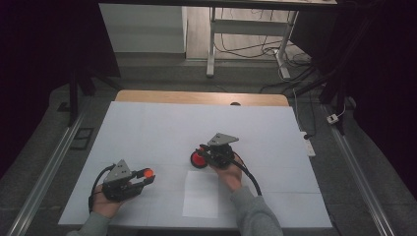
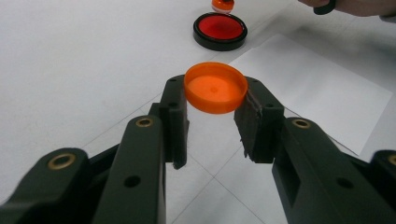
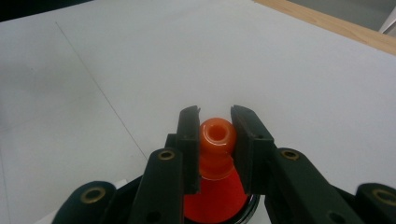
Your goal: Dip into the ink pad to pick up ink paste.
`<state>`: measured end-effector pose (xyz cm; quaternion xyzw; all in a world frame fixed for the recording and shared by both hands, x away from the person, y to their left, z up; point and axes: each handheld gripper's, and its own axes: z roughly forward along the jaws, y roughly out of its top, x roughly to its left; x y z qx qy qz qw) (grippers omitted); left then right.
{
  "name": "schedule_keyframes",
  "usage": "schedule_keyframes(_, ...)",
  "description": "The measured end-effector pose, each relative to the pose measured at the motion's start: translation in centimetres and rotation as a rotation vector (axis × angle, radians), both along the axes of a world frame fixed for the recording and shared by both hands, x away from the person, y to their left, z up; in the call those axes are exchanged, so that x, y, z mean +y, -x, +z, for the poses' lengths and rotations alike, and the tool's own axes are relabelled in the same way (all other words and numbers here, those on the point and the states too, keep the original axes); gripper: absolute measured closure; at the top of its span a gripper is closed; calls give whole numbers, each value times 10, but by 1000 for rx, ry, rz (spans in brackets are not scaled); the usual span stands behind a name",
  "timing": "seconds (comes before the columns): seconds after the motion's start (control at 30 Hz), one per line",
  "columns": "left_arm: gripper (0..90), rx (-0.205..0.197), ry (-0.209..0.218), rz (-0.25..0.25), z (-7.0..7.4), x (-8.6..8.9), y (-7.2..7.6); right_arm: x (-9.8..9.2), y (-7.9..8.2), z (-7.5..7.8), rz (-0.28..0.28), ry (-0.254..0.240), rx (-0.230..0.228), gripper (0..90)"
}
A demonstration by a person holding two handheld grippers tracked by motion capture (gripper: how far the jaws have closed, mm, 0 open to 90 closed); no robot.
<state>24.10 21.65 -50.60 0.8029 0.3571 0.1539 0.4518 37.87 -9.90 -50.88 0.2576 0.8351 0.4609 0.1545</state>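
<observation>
The left gripper (image 2: 215,123) pinched a light, stiff orange cap (image 2: 215,88) by its rim at frame centre, while the right gripper (image 3: 215,149) clamped the orange bottle (image 3: 217,140) at its probably slippery neck.

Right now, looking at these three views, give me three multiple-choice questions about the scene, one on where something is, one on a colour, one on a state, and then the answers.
1. Where does the white paper sheet lie?
A. At the near edge of the table, between the two hands
B. At the far wooden edge
C. Under the left gripper

2. What colour is the round cap in the left gripper?
A. Blue
B. Orange
C. Green

3. What is the right gripper doing?
A. Open above bare table
B. Lying on its side
C. Shut on the orange stamp handle

Answers: 1 A, the high view shows the sheet near the front edge, between the forearms. 2 B, the left gripper view shows an orange cap clamped between the jaws. 3 C, the right gripper view shows both jaws pressed on the handle's knob, above the black-rimmed red ink pad.
</observation>
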Motion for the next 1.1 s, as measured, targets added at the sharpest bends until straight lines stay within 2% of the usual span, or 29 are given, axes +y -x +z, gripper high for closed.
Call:
schedule_keyframes(0.47, 651, 0, 4, 2, 0, 0, 0, 7, -2, -13, 3, 75, 13, 723)
schedule_keyframes(1.1, 651, 1, 1, -1, 0, 0, 0, 3, -3, -16, 6, 46, 27, 726)
